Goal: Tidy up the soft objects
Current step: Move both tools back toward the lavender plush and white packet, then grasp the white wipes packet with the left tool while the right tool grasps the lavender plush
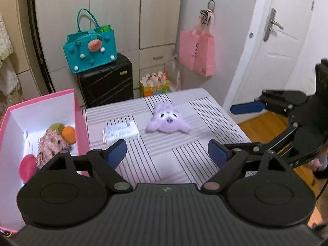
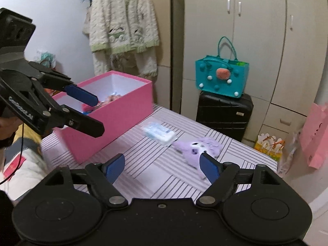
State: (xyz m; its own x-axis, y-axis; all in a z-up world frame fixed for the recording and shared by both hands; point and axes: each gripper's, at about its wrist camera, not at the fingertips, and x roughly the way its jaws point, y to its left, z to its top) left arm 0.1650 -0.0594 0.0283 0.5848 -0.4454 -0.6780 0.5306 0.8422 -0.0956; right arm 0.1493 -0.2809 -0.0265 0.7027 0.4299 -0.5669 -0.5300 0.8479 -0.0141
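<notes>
Both the left gripper [image 1: 167, 151] and right gripper [image 2: 162, 165] stand apart, holding nothing. The purple plush [image 1: 168, 121] lies mid-table, right of the tissue pack [image 1: 121, 132] (2 items remain outside). Close on its body centrally, then carry it left over the pink box [image 1: 79, 121] wall.

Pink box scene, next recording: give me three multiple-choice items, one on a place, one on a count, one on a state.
1. Where is the purple plush?
A. in the pink box
B. on the table
C. in a gripper

2. How many soft items lie on the table outside the box?
A. two
B. four
C. none

3. The left gripper is:
A. shut on the tissue pack
B. open
C. shut on the plush

Answers: 1 B, it lies on the striped top. 2 A, the plush and tissue pack. 3 B, its fingers stand apart, holding nothing.
</notes>
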